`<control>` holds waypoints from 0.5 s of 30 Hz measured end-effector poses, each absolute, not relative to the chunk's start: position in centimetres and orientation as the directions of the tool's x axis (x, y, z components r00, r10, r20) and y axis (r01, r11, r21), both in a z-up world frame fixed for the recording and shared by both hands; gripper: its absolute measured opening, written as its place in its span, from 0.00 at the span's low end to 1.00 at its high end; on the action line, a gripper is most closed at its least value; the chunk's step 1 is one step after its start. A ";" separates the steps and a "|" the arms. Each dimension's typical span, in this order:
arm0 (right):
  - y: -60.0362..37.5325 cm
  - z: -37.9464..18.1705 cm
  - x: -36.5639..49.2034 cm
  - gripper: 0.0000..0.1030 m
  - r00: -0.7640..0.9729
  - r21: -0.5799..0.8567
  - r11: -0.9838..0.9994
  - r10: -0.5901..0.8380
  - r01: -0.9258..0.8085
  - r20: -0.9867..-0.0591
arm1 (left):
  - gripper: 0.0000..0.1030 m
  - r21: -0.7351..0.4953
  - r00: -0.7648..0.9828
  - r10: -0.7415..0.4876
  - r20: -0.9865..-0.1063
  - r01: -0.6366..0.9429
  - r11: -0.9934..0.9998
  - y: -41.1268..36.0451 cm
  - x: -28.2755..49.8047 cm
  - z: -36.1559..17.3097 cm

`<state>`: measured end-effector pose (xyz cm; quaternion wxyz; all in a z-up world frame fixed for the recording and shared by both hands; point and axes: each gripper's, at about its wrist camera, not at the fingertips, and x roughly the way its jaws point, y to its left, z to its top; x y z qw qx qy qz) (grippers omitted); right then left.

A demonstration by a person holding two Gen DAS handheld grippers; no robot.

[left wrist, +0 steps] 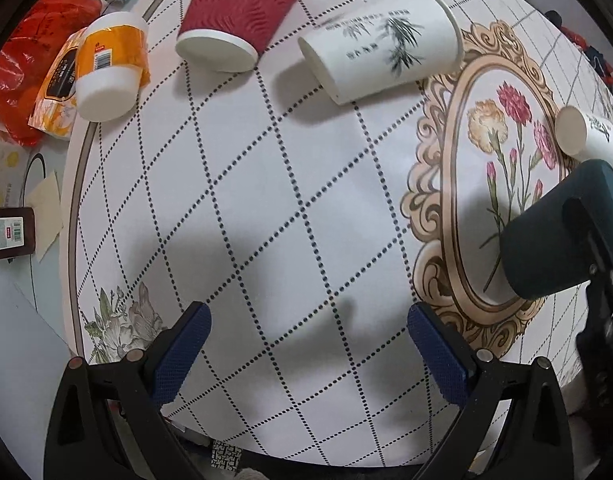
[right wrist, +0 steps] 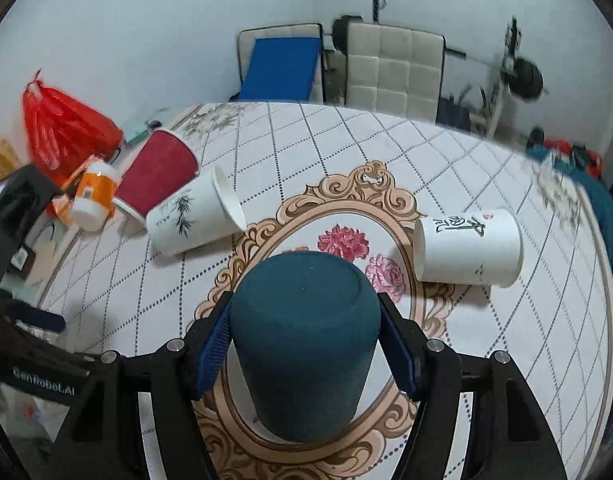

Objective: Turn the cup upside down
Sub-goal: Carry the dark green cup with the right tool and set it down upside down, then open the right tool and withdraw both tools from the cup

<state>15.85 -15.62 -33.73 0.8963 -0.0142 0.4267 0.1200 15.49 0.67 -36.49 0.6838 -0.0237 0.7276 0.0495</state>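
Right wrist view only: a blue mat (right wrist: 282, 68) and a padded white chair (right wrist: 394, 68) against the far wall, with barbell gear (right wrist: 522, 76) beside them. Left wrist view only: a dark boxed item with a barcode label (left wrist: 8, 234) off the table's left edge.

Teal cup (right wrist: 306, 340): base up, mouth down on the table (right wrist: 346, 136) inside the ornate floral medallion (right wrist: 348, 242). Right gripper (right wrist: 306, 344): blue pads pressed to both sides of the cup, clamped on it. Left gripper (left wrist: 308, 354): jaws spread wide, nothing between them, above bare tablecloth.

Other containers, all lying on their sides, contents not visible:
- red ribbed cup (left wrist: 242, 8), near the table's left rim;
- white bamboo-print cup (left wrist: 382, 40), just beside the red one;
- white calligraphy cup (right wrist: 468, 246), right of the medallion;
- orange-labelled white tub (left wrist: 108, 64), on a packet at the table edge, next to a red plastic bag (right wrist: 62, 128).

Surface: round table, white cloth with dotted diamond grid and flower prints.
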 end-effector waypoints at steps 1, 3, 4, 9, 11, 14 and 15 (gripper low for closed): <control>-15.5 -33.7 15.5 0.69 0.609 0.066 0.969 0.202 -0.238 -0.767 | 0.98 0.040 -0.065 0.034 -0.997 -0.100 0.994 0.5 15.3 -36.6; -15.5 -33.7 14.9 0.69 0.608 0.053 0.966 0.201 -0.253 -0.768 | 0.98 0.039 -0.065 0.033 -0.997 -0.096 0.995 0.4 14.5 -36.6; -15.5 -33.7 14.4 0.69 0.604 0.046 0.964 0.201 -0.262 -0.771 | 0.98 0.042 -0.065 0.035 -0.997 -0.095 0.995 0.4 14.2 -36.5; -15.9 -34.1 13.3 0.69 0.567 0.051 0.964 0.195 -0.260 -0.800 | 0.98 0.042 -0.056 0.037 -0.998 -0.101 0.994 0.7 13.4 -36.3; -16.2 -34.1 13.1 0.69 0.556 0.063 0.968 0.192 -0.243 -0.809 | 0.98 0.040 -0.047 0.035 -0.998 -0.102 0.994 0.5 12.4 -36.0; -16.5 -33.8 12.8 0.69 0.535 0.077 0.969 0.194 -0.233 -0.822 | 0.98 0.052 -0.018 0.051 -0.999 -0.094 0.994 0.3 11.7 -35.3; -16.5 -33.6 12.6 0.70 0.528 0.080 0.970 0.194 -0.232 -0.827 | 0.98 0.053 -0.004 0.053 -0.999 -0.088 0.995 0.2 11.6 -34.8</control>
